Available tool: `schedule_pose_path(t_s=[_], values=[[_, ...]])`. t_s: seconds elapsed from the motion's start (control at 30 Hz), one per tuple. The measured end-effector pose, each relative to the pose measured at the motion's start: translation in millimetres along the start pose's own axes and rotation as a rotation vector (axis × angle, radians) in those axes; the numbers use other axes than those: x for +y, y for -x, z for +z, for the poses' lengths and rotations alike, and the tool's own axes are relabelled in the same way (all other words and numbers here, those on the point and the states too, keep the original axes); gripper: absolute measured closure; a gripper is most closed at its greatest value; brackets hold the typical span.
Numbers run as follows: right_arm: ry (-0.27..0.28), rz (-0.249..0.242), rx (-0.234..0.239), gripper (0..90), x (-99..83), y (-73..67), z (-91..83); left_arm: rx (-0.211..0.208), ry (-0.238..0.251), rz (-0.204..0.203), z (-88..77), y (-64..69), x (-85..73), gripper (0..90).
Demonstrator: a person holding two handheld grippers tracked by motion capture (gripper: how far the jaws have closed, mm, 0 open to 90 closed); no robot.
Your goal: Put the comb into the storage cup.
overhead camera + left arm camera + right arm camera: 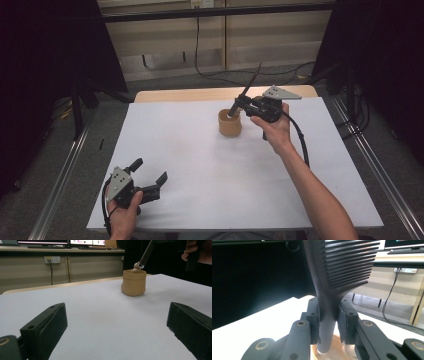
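Note:
A black wide-toothed comb [248,85] stands tilted, teeth end up, with my right gripper [243,104] shut on its handle. The handle's lower end sits at the mouth of a small tan pouch-like cup [230,125] at the middle back of the white sheet. In the right gripper view the pads clamp the comb [342,267] from both sides, and the cup [339,352] lies right below. My left gripper [149,170] rests at the front left, open with nothing between its jaws. The left gripper view looks across the sheet to the cup [133,283] and the comb handle [147,253].
A white sheet [200,165] covers the wooden table [200,94]. Metal rails [65,170] run along both sides on the floor. Cables [210,70] trail across the floor behind the table. Dark curtains stand at left and right.

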State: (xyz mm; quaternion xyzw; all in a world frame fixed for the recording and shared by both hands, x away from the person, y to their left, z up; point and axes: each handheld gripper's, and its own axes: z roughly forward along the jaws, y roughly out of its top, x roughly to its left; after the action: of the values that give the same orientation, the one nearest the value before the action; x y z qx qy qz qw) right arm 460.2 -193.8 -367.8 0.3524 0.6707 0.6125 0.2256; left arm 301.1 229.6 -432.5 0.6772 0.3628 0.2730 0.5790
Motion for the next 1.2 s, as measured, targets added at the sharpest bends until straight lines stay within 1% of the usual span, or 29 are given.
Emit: schedule_pose_path(t_s=[0.13, 0.17, 0.23, 0.47, 0.5, 0.63, 0.7, 0.77, 0.8, 0.87, 1.0, 1.2], values=[[-0.001, 0.003, -0.004, 73.0, -2.8, 1.7, 2.5, 0.000, -0.001, 0.005, -0.3, -0.3, 0.2, 3.1], [-0.005, -0.003, -0.009, 73.0, -3.8, 2.0, 3.2, 0.000, -0.002, 0.006, -0.5, -0.3, 0.2, 3.2], [-0.010, 0.001, -0.006, 73.0, -5.7, 2.6, 4.6, -0.001, -0.001, 0.006, -0.4, -0.4, 0.2, 3.2], [-0.017, -0.005, -0.009, 73.0, -12.7, 3.9, 9.8, 0.000, 0.000, 0.002, -0.7, -0.6, 0.2, 3.1], [-0.021, -0.003, -0.006, 73.0, -13.7, 3.7, 10.3, 0.001, 0.000, 0.007, -0.8, -1.1, 0.3, 3.1], [-0.024, 0.000, -0.003, 73.0, -17.5, 2.3, 10.3, 0.001, 0.003, 0.001, -0.8, -0.9, 0.3, 3.1], [-0.026, 0.000, -0.006, 73.0, -20.2, 2.9, 9.8, 0.001, 0.000, 0.008, -0.9, -1.2, 0.4, 3.1], [-0.028, 0.003, -0.008, 73.0, -22.3, 3.7, 9.1, -0.001, 0.002, 0.004, -0.6, -0.8, 0.4, 3.1], [-0.025, 0.012, -0.007, 73.0, -23.1, 3.4, 8.9, -0.002, 0.002, 0.004, -0.4, -0.7, 0.4, 3.1], [-0.022, 0.007, -0.003, 73.0, -24.5, 2.7, 9.2, -0.003, 0.001, 0.001, -0.5, -0.7, 0.3, 3.1], [-0.034, 0.006, -0.001, 73.0, -27.7, 1.1, 10.5, 0.000, 0.003, 0.005, -1.4, -1.4, 0.7, 3.1], [-0.042, 0.003, -0.010, 73.0, -30.5, 1.3, 12.4, 0.000, 0.000, 0.008, -1.4, -1.7, 0.7, 3.1]])
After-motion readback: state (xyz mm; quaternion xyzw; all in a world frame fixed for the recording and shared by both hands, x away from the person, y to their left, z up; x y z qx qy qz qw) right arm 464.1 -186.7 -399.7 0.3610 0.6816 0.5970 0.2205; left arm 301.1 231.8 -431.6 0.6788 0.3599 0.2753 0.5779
